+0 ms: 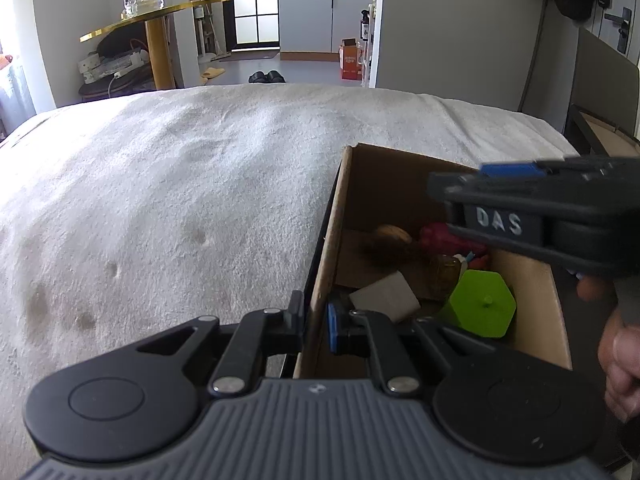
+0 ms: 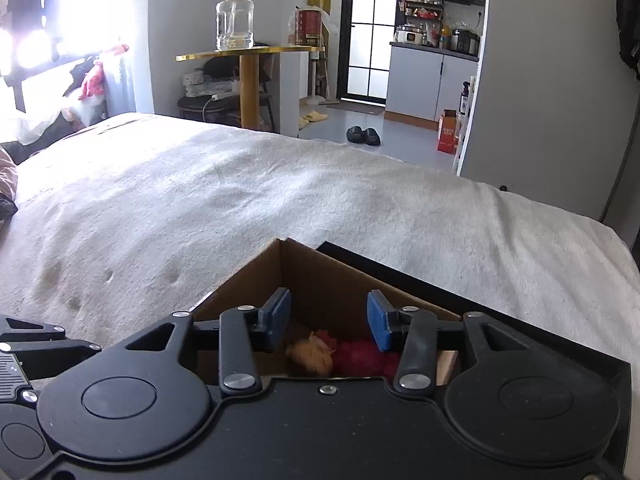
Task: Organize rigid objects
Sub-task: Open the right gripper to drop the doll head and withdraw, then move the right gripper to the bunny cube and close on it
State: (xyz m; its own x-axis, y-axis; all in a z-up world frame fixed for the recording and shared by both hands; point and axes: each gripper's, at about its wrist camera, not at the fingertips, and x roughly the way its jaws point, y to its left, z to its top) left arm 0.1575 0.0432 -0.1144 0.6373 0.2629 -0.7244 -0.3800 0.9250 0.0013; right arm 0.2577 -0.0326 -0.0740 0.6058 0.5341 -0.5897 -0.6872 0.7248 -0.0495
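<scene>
Cardboard forms the box (image 1: 400, 188) that sits on the white blanket (image 1: 180, 200) of the bed, toward the blanket's right side in the left wrist view. The left gripper (image 1: 314, 330) straddles the box's left wall: one finger is outside it and the blue-padded finger (image 1: 332, 326) is inside, the two drawn close on the thin cardboard so that they seem to pinch it, though the contact itself is hard to make out.

Inside the box lie several rigid objects: a green hexagonal block (image 1: 482, 304) near the right wall, a pale grey block (image 1: 386, 300) just beside it, a brown rounded piece (image 1: 392, 236) farther back, and a red object (image 1: 438, 236) partly hidden behind the other tool.

The right gripper (image 2: 329, 320) hangs above the open box (image 2: 320, 276) with its blue pads (image 2: 378, 320) spread well apart and nothing between them. Below the gap the right wrist view shows a tan rounded thing (image 2: 312, 354) touching a red one (image 2: 366, 358) on the box floor. From the left wrist view this gripper (image 1: 536, 216) appears side-on over the box's right half, with the person's hand (image 1: 622, 368) gripping its handle at the picture's right edge.
</scene>
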